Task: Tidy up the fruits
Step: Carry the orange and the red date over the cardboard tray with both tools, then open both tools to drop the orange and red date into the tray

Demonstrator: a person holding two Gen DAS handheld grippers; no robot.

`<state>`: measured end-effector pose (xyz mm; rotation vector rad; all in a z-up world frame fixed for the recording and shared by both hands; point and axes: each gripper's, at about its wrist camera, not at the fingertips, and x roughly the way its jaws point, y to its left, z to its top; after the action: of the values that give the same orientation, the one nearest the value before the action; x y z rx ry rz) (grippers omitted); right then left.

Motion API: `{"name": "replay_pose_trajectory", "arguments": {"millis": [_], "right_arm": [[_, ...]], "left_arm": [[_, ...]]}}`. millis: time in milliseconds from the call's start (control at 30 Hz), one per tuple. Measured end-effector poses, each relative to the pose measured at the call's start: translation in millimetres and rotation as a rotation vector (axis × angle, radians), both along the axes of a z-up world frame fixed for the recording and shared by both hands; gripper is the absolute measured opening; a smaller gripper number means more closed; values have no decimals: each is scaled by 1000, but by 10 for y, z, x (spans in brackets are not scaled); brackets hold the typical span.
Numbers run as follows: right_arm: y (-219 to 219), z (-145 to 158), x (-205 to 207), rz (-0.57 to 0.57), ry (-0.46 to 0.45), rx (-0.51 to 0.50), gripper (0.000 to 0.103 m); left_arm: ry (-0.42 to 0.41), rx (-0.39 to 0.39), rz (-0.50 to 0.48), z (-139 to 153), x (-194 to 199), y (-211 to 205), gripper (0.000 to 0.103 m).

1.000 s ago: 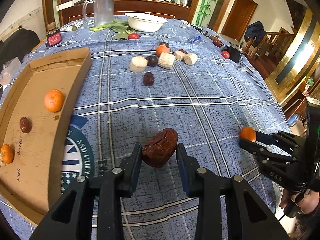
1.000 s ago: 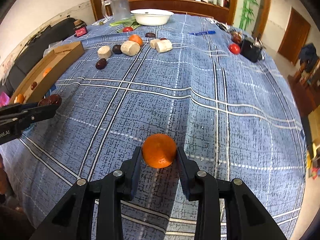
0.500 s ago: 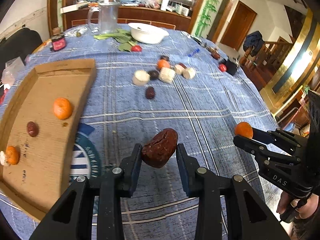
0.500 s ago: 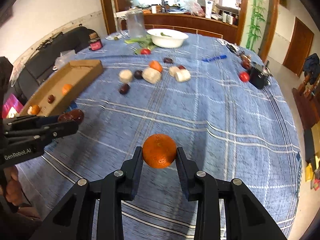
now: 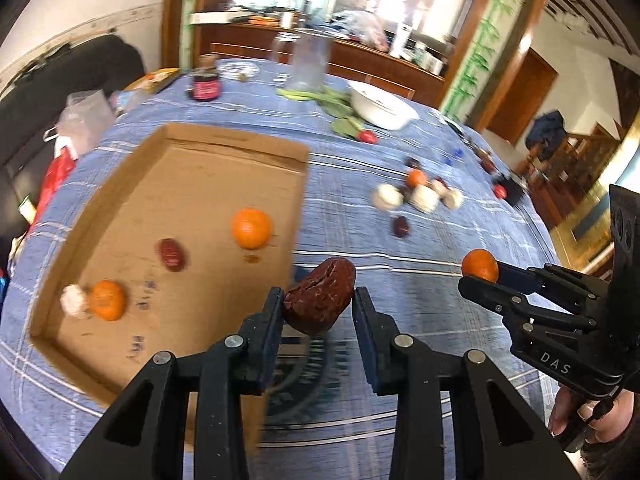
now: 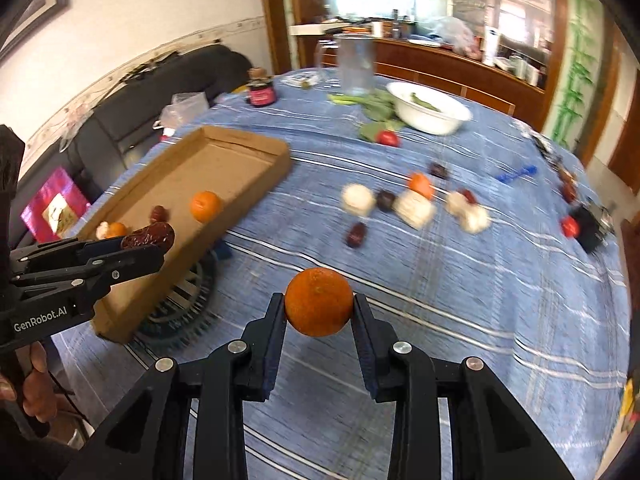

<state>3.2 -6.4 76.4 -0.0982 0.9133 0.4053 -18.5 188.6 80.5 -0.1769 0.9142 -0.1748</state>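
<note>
My left gripper (image 5: 318, 310) is shut on a wrinkled dark red date (image 5: 320, 298), held above the table at the right wall of the cardboard tray (image 5: 188, 160). The tray holds two oranges (image 5: 252, 228), a red date (image 5: 172, 254) and a white piece (image 5: 74, 300). My right gripper (image 6: 319, 316) is shut on an orange (image 6: 319, 302), held above the blue cloth to the right of the tray (image 6: 240, 152). Each gripper shows in the other's view: the right one (image 5: 480, 270) and the left one (image 6: 150, 240).
More fruit lies in a loose group mid-table: white chunks (image 6: 358, 200), dark dates (image 6: 356, 234) and an orange (image 6: 420, 184). A white bowl (image 6: 428, 112), greens, a glass jug (image 6: 354, 66) and a jar (image 6: 262, 94) stand at the back. A sofa is on the left.
Both grippers have risen and swung left toward the tray, each still holding its fruit. The tray now fills more of the left wrist view.
</note>
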Motion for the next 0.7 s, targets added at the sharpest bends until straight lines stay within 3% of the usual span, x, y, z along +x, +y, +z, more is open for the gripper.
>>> {"name": "replay_pose_trajectory", "arguments": {"millis": [400, 700], "right_arm": [[925, -30, 407, 155, 7, 27, 36], [1470, -87, 851, 186, 18, 50, 36]], "left_arm": [[17, 30, 206, -79, 121, 983, 34], [48, 64, 267, -212, 427, 1367, 34]]}}
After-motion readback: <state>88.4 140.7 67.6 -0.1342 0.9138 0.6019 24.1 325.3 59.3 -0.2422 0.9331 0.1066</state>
